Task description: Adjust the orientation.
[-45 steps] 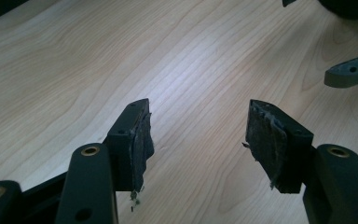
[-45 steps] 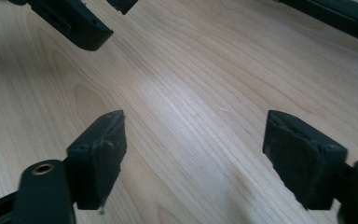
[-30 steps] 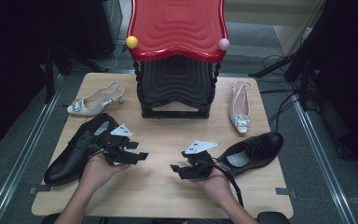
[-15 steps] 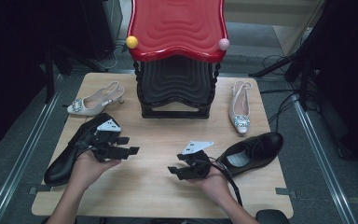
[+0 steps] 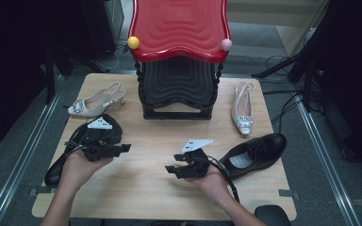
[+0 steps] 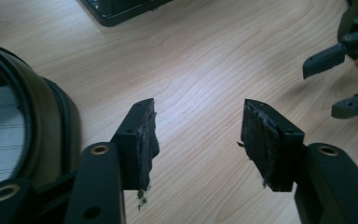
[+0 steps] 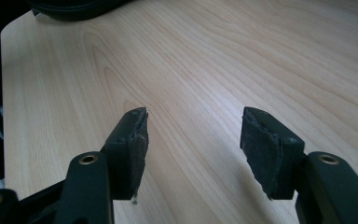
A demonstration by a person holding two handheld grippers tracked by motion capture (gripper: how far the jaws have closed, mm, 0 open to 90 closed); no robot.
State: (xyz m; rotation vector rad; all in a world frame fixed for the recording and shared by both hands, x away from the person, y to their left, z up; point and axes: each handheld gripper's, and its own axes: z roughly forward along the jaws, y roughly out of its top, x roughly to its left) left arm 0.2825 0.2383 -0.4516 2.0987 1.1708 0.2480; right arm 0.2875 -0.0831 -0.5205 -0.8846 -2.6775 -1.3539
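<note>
Two black shoes, both grippers empty

Left black shoe [image 5: 61, 162] lies at the desk's [image 5: 146, 188] left edge under the left gripper [image 5: 115, 149], whose fingers have just narrowed, nothing between. Right black shoe [image 5: 257, 153] lies just beside the right gripper [image 5: 172, 169], fingers wide, empty.

Overhead light falls evenly on the bench [image 5: 160, 155] in the high view; the surroundings at both sides drop to near black. The red shelf top [image 5: 179, 23] shows soft sheen along its ridges. In both gripper views the wood is bright and slightly washed out at the far edge — the tongs cast short, soft shadows. The nearest black parts at the bottom are slightly soft; detail in dark surfaces is lost.
</note>
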